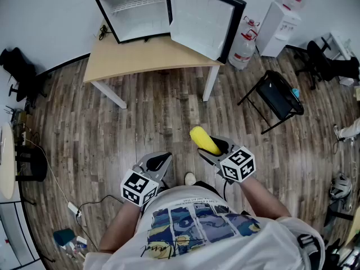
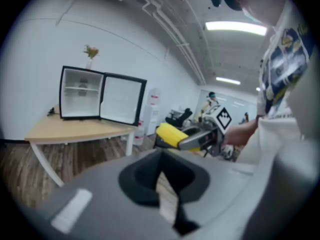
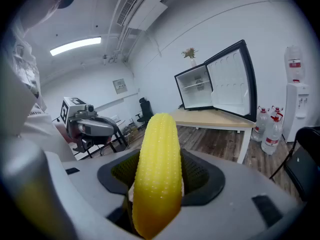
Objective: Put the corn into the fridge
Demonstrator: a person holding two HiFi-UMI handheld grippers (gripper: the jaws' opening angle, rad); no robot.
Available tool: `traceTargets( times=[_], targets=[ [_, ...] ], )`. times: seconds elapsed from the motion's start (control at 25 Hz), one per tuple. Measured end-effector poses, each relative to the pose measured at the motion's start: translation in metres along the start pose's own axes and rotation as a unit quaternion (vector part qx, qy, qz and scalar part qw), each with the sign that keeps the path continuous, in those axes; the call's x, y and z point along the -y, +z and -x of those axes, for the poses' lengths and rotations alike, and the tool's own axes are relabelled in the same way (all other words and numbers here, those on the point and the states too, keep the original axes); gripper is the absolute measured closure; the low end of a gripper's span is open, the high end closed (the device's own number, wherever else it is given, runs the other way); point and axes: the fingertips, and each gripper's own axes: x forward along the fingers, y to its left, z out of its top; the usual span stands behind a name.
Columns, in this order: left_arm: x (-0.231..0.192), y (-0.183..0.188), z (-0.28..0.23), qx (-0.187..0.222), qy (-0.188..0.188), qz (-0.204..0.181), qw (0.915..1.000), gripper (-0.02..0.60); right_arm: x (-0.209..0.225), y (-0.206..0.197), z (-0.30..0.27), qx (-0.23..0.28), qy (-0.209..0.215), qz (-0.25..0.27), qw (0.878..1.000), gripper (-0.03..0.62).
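Corn first: the bumpy yellow corn cob (image 3: 158,169) sits pinched between the jaws of the right gripper (image 1: 212,149), which close on it from both sides. Its long axis runs along the jaws, with the rounded tip sticking out forward past them. The left gripper (image 1: 163,161) hangs just beside, jaws pressed together with nothing between them, so the right hand alone carries the load.

The small black fridge (image 1: 140,10) with a white interior stands on the pale wooden table (image 1: 152,58), well apart from both grippers across a stretch of wood-plank floor (image 1: 140,122). Its door (image 1: 202,18) is swung wide to the right, and the open cavity faces the person, with a wire shelf inside.

In the head view the cob's tip points forward and to the left, while the fridge opening lies more nearly straight ahead. In the right gripper view the opening shows to the right of the cob. I judge the carry far from done: the person needs to close the gap, swing the right gripper rightward toward the cavity, and steer clear of the door edge.
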Motion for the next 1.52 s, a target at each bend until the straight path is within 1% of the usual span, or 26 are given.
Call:
traceTargets(
  times=[0.16, 0.36, 0.56, 0.68, 0.88, 1.04, 1.2, 1.36, 1.52],
  targets=[
    [0.011, -0.004, -0.001, -0.001, 0.003, 0.005, 1.0000, 0.572, 0.004, -0.001, 0.004, -0.002, 0.006, 0.001, 1.000, 0.347],
    [0.010, -0.013, 0.002, -0.005, 0.019, 0.021, 0.9996, 0.572, 0.006, -0.004, 0.001, -0.007, 0.018, -0.009, 1.000, 0.347],
    [-0.011, -0.008, -0.001, -0.004, 0.026, 0.025, 0.9993, 0.572, 0.016, 0.004, -0.017, -0.017, 0.014, -0.010, 1.000, 0.347],
    [-0.029, -0.001, -0.006, 0.004, 0.020, 0.022, 0.9996, 0.572, 0.023, 0.014, -0.032, -0.020, 0.003, -0.006, 1.000, 0.348],
    [-0.069, 0.013, -0.022, 0.018, -0.008, 0.010, 0.9998, 0.572, 0.040, 0.043, -0.059, -0.017, -0.031, -0.002, 0.999, 0.348],
    [-0.109, 0.039, -0.028, 0.034, -0.025, 0.001, 0.9991, 0.572, 0.055, 0.074, -0.082, -0.020, -0.059, 0.000, 0.998, 0.349],
    [-0.157, 0.057, -0.022, 0.040, -0.031, -0.008, 0.9987, 0.572, 0.067, 0.104, -0.122, -0.022, -0.075, 0.001, 0.997, 0.349],
    [-0.207, 0.048, -0.007, 0.031, -0.022, 0.006, 0.9993, 0.572, 0.070, 0.125, -0.172, -0.031, -0.077, -0.004, 0.997, 0.349],
    [-0.251, 0.041, 0.008, 0.026, -0.020, 0.013, 0.9994, 0.572, 0.069, 0.152, -0.222, -0.034, -0.078, 0.005, 0.996, 0.349]
  ],
)
